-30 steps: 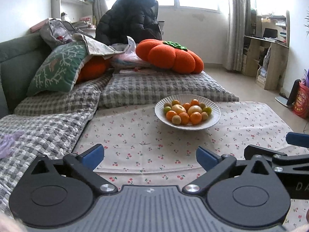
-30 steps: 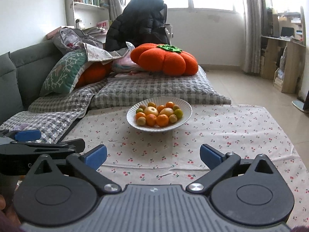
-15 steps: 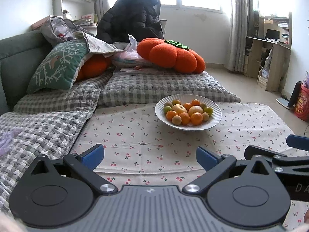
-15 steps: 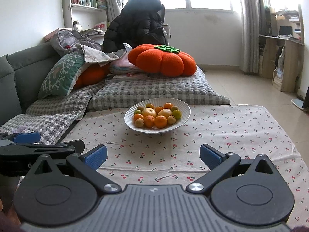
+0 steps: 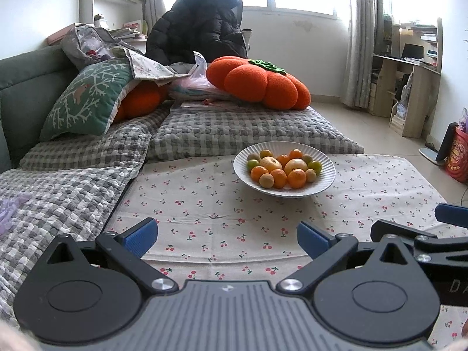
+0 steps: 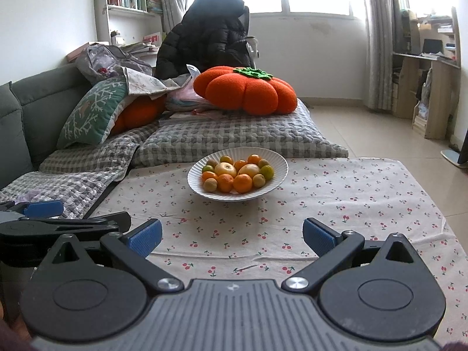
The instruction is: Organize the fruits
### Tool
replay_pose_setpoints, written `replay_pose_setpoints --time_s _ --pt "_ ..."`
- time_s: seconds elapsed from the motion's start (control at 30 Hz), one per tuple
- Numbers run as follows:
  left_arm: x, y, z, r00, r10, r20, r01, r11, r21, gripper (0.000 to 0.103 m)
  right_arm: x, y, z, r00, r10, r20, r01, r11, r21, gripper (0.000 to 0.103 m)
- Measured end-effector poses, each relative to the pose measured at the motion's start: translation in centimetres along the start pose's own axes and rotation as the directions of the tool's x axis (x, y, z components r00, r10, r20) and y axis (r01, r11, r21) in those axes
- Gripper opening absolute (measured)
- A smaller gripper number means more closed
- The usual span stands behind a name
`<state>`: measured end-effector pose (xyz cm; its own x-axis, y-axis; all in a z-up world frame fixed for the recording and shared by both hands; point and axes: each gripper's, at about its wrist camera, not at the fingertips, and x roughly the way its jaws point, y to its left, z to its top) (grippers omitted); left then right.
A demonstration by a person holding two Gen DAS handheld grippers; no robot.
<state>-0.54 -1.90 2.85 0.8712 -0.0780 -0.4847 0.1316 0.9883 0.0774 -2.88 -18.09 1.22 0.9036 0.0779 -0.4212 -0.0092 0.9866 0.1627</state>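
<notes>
A white ribbed bowl [image 5: 323,184] [image 6: 275,185] stands on the cherry-print tablecloth [image 5: 210,204] [image 6: 336,199], ahead of both grippers. It holds several small fruits: oranges [image 5: 296,177] [image 6: 242,182], two yellow apples [image 5: 271,163] [image 6: 225,169], green and tan ones. My left gripper [image 5: 227,238] hovers open near the table's front, nothing between its blue pads. My right gripper [image 6: 232,237] is open too and empty, level with the left one. Each gripper shows at the edge of the other's view.
A grey checked sofa cover [image 5: 73,181] borders the table on the left, a grey checked cushion [image 6: 239,137] behind it. Orange pumpkin pillow [image 5: 257,83], green pillow [image 5: 87,99] and a black jacket [image 6: 207,35] lie beyond. Tiled floor and a wooden shelf [image 5: 409,93] are right.
Both grippers have crept forward and slightly up, so the bowl sits a little lower and nearer in view. Their jaws stay open and empty.
</notes>
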Motion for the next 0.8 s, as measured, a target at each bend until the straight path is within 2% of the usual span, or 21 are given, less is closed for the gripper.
replay_pose_setpoints --time_s 0.8 --pt "0.45 0.36 -0.04 0.999 -0.01 -0.037 0.009 1.0 -0.023 0.097 0.11 0.28 -0.18 1.0 -0.002 -0.004 0.002 1.0 -0.001 0.103"
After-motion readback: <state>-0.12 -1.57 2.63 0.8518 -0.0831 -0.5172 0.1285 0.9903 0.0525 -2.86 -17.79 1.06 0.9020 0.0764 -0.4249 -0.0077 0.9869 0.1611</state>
